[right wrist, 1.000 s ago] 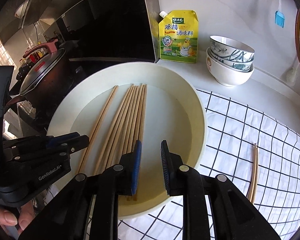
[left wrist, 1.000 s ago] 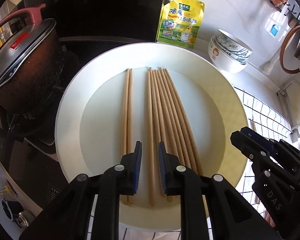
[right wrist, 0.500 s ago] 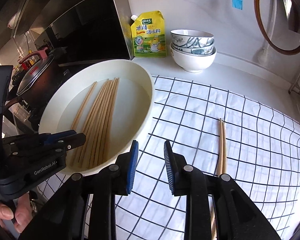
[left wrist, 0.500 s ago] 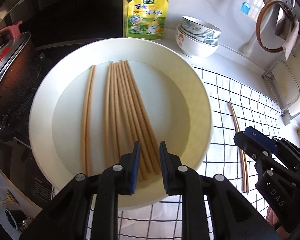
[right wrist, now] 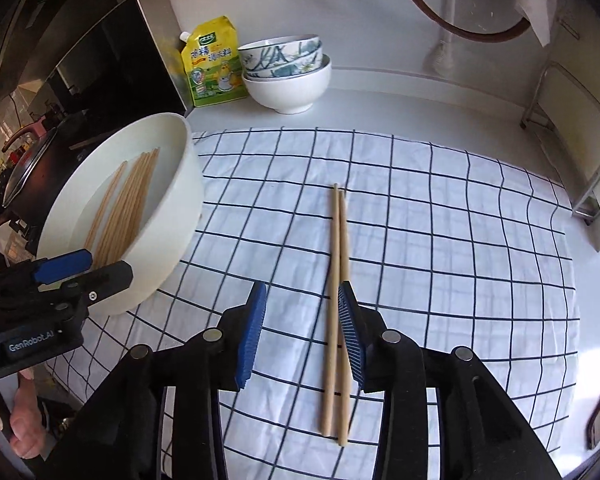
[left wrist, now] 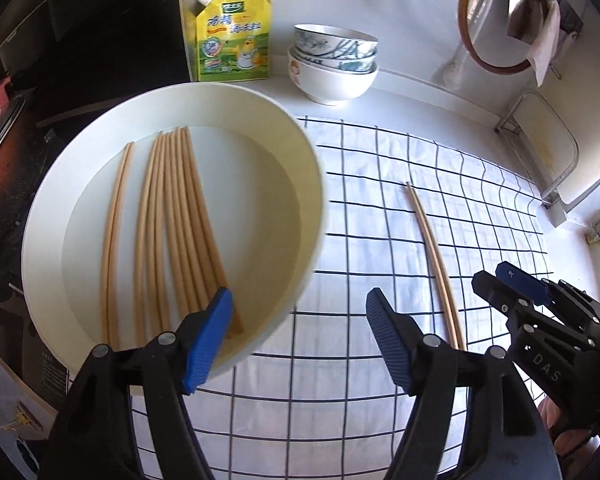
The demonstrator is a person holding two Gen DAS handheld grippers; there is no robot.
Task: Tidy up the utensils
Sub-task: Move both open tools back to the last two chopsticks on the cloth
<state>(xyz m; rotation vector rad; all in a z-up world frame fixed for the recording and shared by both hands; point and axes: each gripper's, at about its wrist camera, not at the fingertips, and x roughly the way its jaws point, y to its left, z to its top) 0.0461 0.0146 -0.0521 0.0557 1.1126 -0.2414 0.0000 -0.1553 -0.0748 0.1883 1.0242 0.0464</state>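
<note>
Chopsticks (right wrist: pixel 334 312) mid-cloth (right wrist: pixel 460 240), bowl (left wrist: pixel 316 208) overlapping cloth edge

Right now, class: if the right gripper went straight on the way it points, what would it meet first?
Probably the pair of chopsticks lying on the checked cloth, beneath the right gripper, whose jaws are opening; depth is unclear.
</note>
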